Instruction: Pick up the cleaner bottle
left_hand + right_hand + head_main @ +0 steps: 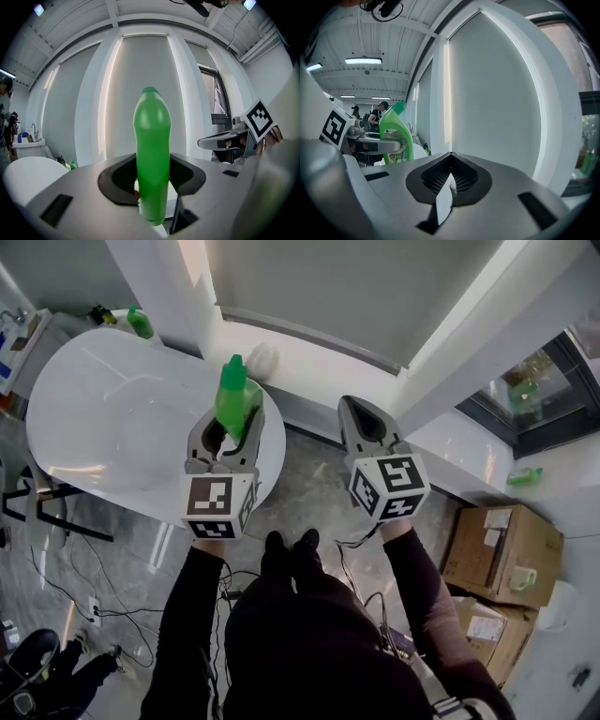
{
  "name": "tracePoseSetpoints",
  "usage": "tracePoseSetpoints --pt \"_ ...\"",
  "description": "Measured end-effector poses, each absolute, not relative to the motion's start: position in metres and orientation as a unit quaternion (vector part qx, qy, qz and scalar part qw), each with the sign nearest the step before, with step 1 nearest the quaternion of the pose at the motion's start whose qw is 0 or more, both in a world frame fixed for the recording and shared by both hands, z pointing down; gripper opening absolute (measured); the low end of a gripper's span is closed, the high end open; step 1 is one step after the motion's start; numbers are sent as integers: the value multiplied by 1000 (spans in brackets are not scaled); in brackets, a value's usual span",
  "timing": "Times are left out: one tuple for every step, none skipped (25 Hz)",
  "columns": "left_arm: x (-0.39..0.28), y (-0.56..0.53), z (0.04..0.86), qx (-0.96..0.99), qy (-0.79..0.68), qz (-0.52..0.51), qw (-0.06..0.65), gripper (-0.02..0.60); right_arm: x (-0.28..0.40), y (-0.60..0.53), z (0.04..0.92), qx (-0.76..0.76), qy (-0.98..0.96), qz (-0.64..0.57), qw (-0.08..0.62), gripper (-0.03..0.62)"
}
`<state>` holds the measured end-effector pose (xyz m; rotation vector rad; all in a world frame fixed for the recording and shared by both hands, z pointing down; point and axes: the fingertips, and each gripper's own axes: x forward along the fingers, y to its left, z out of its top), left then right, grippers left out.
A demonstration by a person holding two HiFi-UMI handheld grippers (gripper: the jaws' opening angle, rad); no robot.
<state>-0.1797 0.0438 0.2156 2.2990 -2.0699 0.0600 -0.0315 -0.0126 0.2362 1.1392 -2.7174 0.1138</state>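
The green cleaner bottle point(234, 397) stands upright between the jaws of my left gripper point(229, 427), held above the right end of the white oval table point(94, 409). In the left gripper view the bottle point(151, 154) fills the gap of the left gripper point(151, 190), whose pads press its sides. My right gripper point(362, 416) hovers to the right of the table, shut with nothing in it. The right gripper view shows the right gripper point(450, 164) with its jaws met tip to tip, and the labelled bottle point(396, 136) held off to the left.
A second green bottle point(139, 322) stands at the table's far edge near the wall. A white lump point(263, 357) lies on the sill behind the table. Cardboard boxes point(502, 559) sit at the right. A black-legged chair point(37, 498) stands left of the table.
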Motion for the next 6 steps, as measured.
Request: tracePoseSetpoints --pt "-180 44 216 743 -669 19 24 186 -31 -13 237 385 -917 40 96 0" --pt "-180 44 216 743 -669 20 24 186 -30 -12 238 386 -917 41 96 0" --pt "-180 44 217 743 -669 20 24 186 -30 -12 239 386 -917 42 96 0" --pt "-180 45 218 742 -669 20 25 186 -30 -11 240 386 -916 43 97 0" --pt "-180 45 218 742 -669 20 25 186 -30 -11 240 386 -916 44 97 0" --pt "-179 46 219 742 -670 21 26 186 -29 -10 241 386 -916 45 97 0"
